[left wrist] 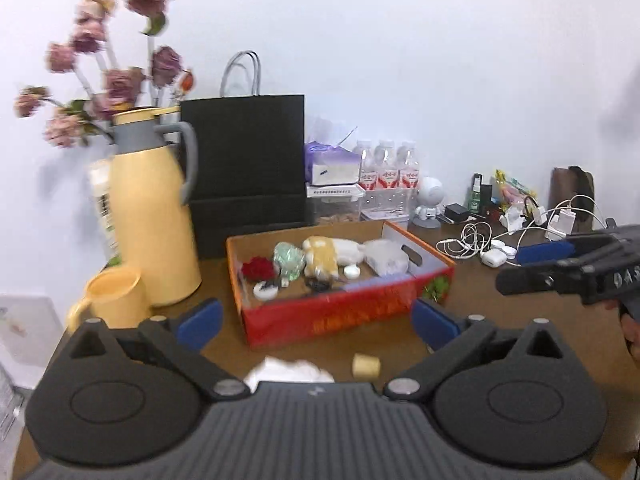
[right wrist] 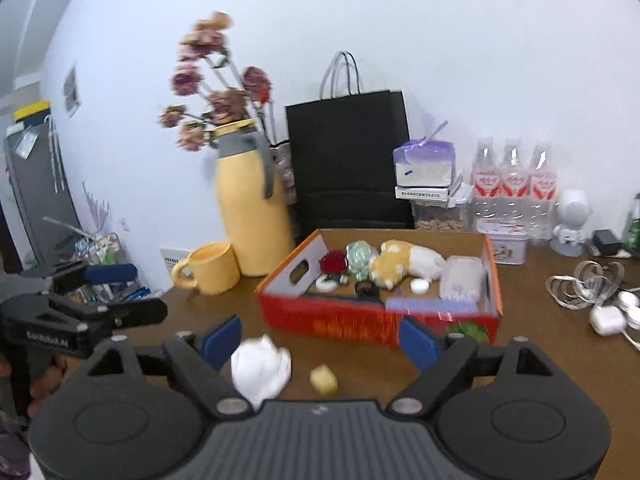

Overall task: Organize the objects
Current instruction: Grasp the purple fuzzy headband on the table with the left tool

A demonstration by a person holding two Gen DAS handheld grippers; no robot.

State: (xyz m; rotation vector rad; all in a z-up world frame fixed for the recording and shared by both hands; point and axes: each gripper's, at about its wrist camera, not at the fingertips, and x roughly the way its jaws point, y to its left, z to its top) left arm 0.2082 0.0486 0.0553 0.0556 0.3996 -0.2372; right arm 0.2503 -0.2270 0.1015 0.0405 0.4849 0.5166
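Note:
A red cardboard box stands on the brown table, holding a plush toy, a red rose, a green glassy piece and small bits. In front of it lie a crumpled white tissue and a small yellow block. My left gripper is open and empty, short of the box. My right gripper is open too, above the tissue and block, holding nothing.
A yellow thermos jug and yellow mug stand left of the box, dried flowers behind. A black paper bag, tissue pack, water bottles and white figurine line the wall. Cables and earbud cases lie at right.

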